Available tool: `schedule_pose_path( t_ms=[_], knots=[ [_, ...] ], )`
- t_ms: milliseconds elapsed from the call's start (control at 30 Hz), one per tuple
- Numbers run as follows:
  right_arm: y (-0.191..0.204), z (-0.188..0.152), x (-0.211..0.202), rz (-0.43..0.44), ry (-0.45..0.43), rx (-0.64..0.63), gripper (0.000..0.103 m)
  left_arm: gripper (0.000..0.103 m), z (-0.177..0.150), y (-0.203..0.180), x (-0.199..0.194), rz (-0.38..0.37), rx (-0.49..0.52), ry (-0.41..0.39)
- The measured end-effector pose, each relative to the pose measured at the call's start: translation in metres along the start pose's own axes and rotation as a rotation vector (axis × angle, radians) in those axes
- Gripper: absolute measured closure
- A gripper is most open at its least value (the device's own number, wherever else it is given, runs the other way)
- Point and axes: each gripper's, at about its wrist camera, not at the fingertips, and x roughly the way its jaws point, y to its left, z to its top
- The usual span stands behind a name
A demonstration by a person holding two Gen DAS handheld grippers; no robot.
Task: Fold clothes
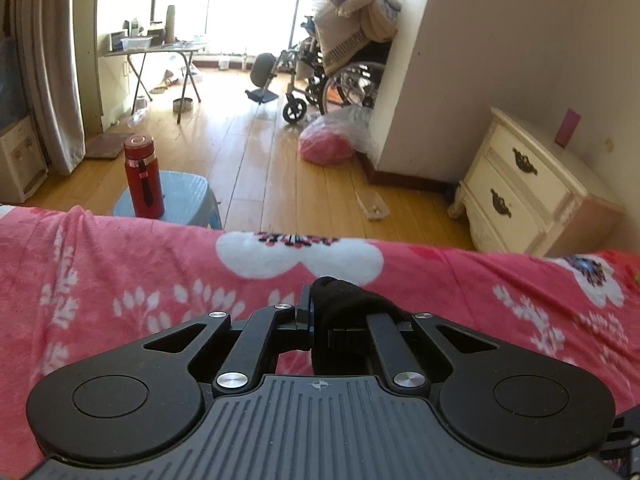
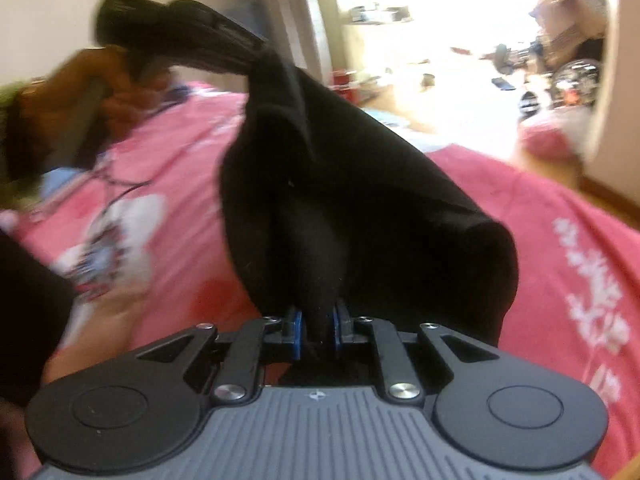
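Note:
A black garment (image 2: pixel 340 184) hangs stretched above a pink flowered blanket (image 2: pixel 560 248) between my two grippers. My right gripper (image 2: pixel 318 328) is shut on a bunched fold of it, the blue pads pressing the cloth from both sides. In the right wrist view my left gripper (image 2: pixel 256 54) holds the garment's far upper end, with a person's hand (image 2: pixel 104 92) on its handle. In the left wrist view my left gripper (image 1: pixel 320 304) is shut on a small wad of the black garment (image 1: pixel 344 300), which drapes over the right finger, above the blanket (image 1: pixel 120 280).
Past the bed edge stand a red bottle (image 1: pixel 143 176) on a blue stool (image 1: pixel 188 200), a cream nightstand (image 1: pixel 524 188) at the right wall, a pink bag (image 1: pixel 328 146) and a wheelchair (image 1: pixel 332 80) on the wooden floor (image 1: pixel 248 152). A cable (image 2: pixel 120 188) lies on the blanket.

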Motion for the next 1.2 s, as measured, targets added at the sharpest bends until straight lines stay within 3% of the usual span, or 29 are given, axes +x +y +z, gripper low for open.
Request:
schedule_pose_path(
  t_ms=[100, 267, 333, 500, 667, 900, 1067, 1167, 1200],
  knots=[
    [0.004, -0.012, -0.01, 0.045, 0.053, -0.004, 0.088, 0.1, -0.012, 0.007, 0.002, 0.003, -0.015, 0.065],
    [-0.001, -0.028, 0.001, 0.031, 0.117, 0.087, 0.083, 0.1, -0.037, 0.023, 0.024, 0.027, -0.071, 0.19],
    [0.0, -0.03, 0.004, 0.021, 0.135, 0.109, 0.07, 0.1, -0.043, 0.031, 0.032, 0.033, -0.114, 0.222],
    [-0.004, -0.029, -0.014, 0.001, 0.103, 0.125, 0.057, 0.1, -0.039, 0.043, 0.039, 0.002, -0.2, 0.255],
    [-0.004, -0.016, -0.023, -0.008, 0.031, 0.14, 0.057, 0.1, -0.035, 0.043, 0.045, -0.051, -0.272, 0.279],
    [0.02, 0.017, -0.003, 0.084, -0.067, 0.084, 0.057, 0.1, -0.025, 0.032, 0.039, -0.202, -0.373, 0.295],
    [0.034, 0.027, 0.026, 0.108, -0.048, 0.044, 0.057, 0.1, -0.018, 0.028, 0.034, -0.312, -0.461, 0.274],
    [0.037, 0.021, 0.032, 0.097, -0.028, 0.035, 0.066, 0.1, -0.016, 0.031, 0.033, -0.35, -0.512, 0.25],
    [0.037, 0.02, 0.03, 0.091, -0.037, 0.037, 0.079, 0.1, -0.016, 0.032, 0.033, -0.349, -0.511, 0.245]
  ],
)
